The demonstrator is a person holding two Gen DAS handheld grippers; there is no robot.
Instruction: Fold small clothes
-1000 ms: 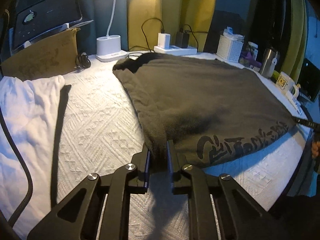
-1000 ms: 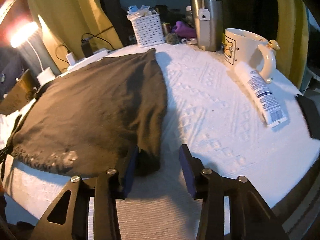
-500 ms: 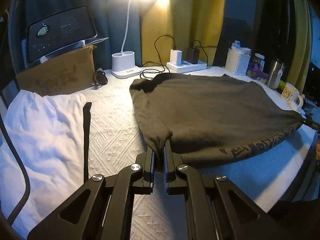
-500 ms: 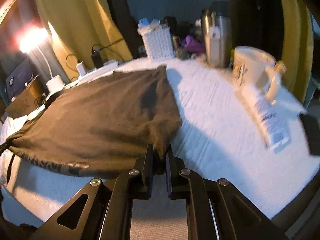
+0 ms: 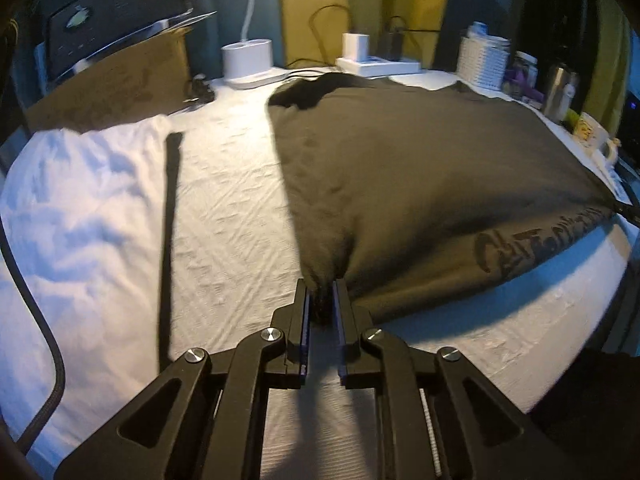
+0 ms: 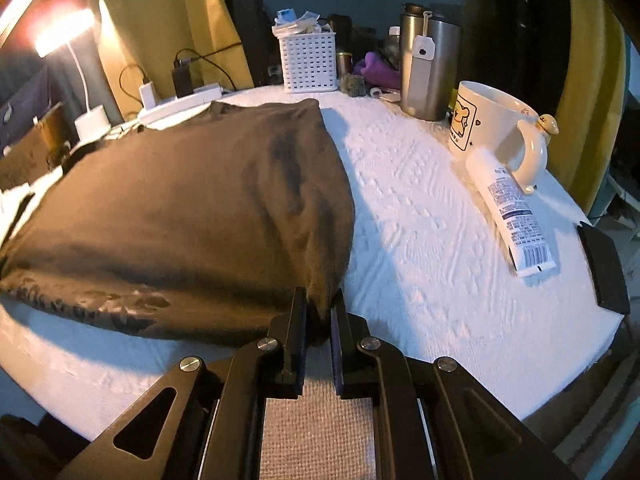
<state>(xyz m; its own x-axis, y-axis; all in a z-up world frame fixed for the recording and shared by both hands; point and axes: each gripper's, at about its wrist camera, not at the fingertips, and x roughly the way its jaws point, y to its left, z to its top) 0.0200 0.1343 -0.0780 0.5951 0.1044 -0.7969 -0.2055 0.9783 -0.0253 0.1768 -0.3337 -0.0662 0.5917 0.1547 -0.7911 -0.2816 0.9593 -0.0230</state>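
Both tongs, left tongs [image 5: 322,300] and right tongs [image 6: 319,308], clench near corners of the dark shirt [image 5: 420,168] spread on the white-covered tabletop [image 6: 420,208]; lifting evenly should fold it squarely.

We are in a home, most likely a bedroom corner. We see yellow curtains [image 6: 168,20] hanging behind a table spread with a white textured cloth [image 6: 420,220], a lit desk lamp [image 6: 66,34], and chargers plugged into a power strip [image 5: 378,66]. Personal clutter lines the far edge: a cartoon mug [image 6: 494,124], a steel tumbler [image 6: 428,72], a white basket [image 6: 308,62] of small items, and a tube of cream [image 6: 510,210].
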